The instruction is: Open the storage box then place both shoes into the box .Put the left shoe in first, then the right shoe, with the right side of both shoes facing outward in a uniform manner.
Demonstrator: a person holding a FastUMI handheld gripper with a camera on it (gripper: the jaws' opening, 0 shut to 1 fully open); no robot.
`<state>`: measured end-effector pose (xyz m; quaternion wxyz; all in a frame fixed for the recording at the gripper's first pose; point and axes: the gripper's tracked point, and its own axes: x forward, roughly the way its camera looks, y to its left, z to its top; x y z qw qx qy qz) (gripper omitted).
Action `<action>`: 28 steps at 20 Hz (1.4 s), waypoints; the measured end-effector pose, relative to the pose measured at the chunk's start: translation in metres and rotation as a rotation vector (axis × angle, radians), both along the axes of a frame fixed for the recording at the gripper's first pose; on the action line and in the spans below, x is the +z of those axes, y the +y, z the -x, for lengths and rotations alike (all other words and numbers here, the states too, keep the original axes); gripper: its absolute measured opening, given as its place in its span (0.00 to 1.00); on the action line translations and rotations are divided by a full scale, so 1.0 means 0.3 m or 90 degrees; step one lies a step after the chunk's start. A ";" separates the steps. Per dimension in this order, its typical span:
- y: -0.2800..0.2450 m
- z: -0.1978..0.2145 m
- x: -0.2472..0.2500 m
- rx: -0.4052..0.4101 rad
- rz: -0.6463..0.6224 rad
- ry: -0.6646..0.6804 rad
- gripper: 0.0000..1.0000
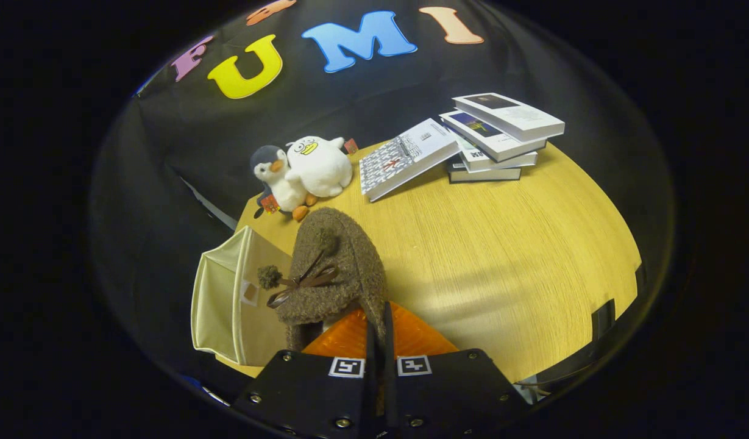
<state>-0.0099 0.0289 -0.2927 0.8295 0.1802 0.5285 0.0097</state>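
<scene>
Gripper: the gripper had its two fingers drawn close together, pinching the edge of the shoe's fuzzy upper, with barely a gap between them.
Shoe: a brown fuzzy shoe hung from the fingers, just ahead of them, toe pointing away toward the plush toys; a dark ribbon bow with a small pompom sat on its side (which shoe of the pair it was could not be told).
Storage box: the cream fabric box stood at the table's near left corner, beside and partly behind the shoe; whether its flap was open could not be told from this angle.
Table: a light wooden table spread beyond the fingers.
Plush toys: a grey-and-white penguin and a white duck-like toy leaned against each other at the far edge, beyond the shoe.
Books: a stack of books lay at the far right, with one patterned book propped slanting against it.
Backdrop: black cloth hung behind the table.
</scene>
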 end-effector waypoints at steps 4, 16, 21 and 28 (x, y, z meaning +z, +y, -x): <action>0.112 -0.040 0.067 0.013 -0.012 -0.018 0.05; 0.492 -0.167 0.187 0.047 -0.064 -0.068 0.05; 0.629 -0.182 0.153 0.056 -0.079 -0.058 0.05; 0.698 -0.140 0.033 0.074 -0.053 -0.014 0.05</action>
